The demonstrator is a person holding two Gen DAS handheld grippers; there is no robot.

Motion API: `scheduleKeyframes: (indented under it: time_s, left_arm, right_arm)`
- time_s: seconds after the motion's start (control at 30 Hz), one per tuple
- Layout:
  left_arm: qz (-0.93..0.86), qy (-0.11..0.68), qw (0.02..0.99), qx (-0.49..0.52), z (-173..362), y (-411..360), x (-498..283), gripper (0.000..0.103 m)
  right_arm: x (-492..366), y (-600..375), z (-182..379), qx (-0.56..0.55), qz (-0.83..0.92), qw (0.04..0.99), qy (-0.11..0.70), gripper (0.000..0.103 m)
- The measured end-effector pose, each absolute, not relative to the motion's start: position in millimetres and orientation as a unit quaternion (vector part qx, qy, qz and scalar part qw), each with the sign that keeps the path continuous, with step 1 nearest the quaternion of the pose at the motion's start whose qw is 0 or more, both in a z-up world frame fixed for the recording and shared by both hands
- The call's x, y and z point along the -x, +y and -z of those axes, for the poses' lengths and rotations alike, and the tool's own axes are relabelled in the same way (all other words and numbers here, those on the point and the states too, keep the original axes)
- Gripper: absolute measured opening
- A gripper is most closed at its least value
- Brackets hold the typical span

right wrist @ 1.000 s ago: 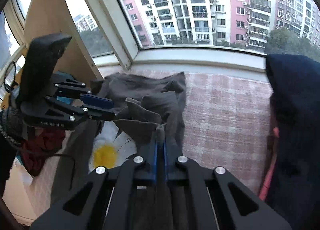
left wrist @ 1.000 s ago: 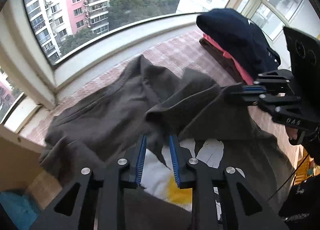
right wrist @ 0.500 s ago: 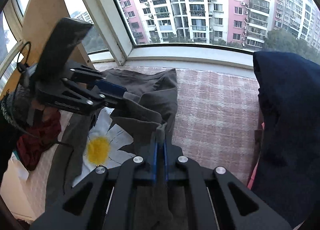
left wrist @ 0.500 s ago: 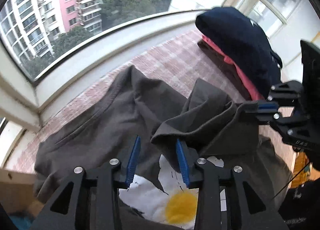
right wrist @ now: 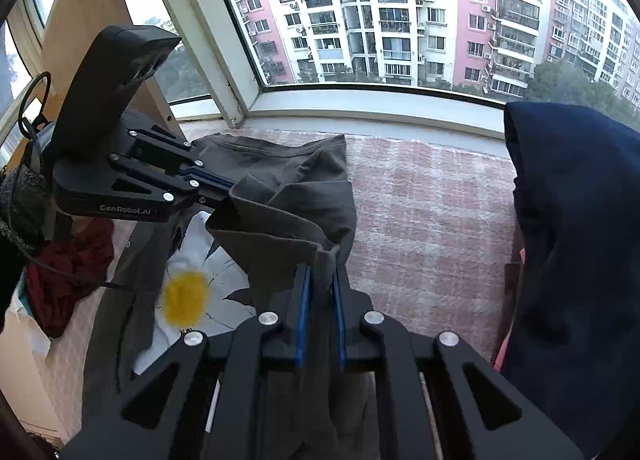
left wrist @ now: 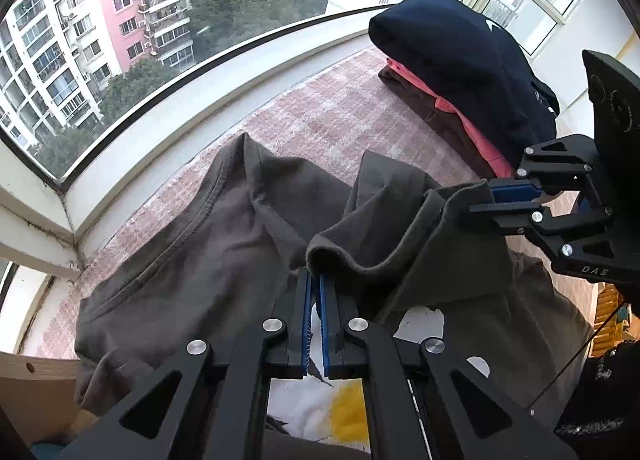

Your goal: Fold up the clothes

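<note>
Shirt point(left wrist: 208, 260) hem between both hand-held grippers' jaws

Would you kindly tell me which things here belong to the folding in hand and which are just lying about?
In the job:
grey daisy shirt
left tongs, shut on its hem
right tongs, shut on its hem

Lying about:
navy garment
pink garment
red cloth
checked mat

A pink checked window ledge point(left wrist: 340, 115) carries a spread grey T-shirt point(left wrist: 192, 260) and a stack of folded clothes point(left wrist: 460, 71).
</note>
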State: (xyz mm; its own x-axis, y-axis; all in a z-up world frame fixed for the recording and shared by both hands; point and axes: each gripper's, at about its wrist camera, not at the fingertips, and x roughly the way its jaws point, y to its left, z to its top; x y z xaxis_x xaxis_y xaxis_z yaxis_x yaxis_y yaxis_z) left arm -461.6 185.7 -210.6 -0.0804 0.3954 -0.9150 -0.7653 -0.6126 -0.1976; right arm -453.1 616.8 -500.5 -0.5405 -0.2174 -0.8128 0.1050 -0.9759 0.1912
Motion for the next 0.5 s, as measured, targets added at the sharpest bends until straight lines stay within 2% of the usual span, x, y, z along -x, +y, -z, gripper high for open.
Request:
scheduleKeyframes:
  time_s: [0.13,0.17,0.27,0.4,0.5]
  left_arm:
    - [-0.715,0.179,0.397,0.547,212.2,185.7,461.1,0.003]
    - [-0.715,0.179,0.395,0.548,211.8,185.9,462.0,0.003]
    - [-0.719,0.183,0.387,0.548,204.7,188.0,464.2,0.003]
    - [-0.726,0.199,0.390,0.530,173.7,209.9,472.6,0.003]
    - [-0.733,0.213,0.405,0.503,139.5,259.3,488.7,0.003]
  right_arm:
    - [454.5,613.7,497.4,-0.468,0.877,0.096,-0.051,0.012]
    - [453.1,613.9,494.9,-0.465,0.879,0.093,-0.048,0.005]
    - [446.6,619.7,484.9,-0.453,0.886,0.087,-0.051,0.005]
    - [428.3,649.1,454.9,-0.417,0.906,0.055,-0.057,0.005]
    - [411.8,683.1,434.3,-0.393,0.917,0.007,-0.066,0.005]
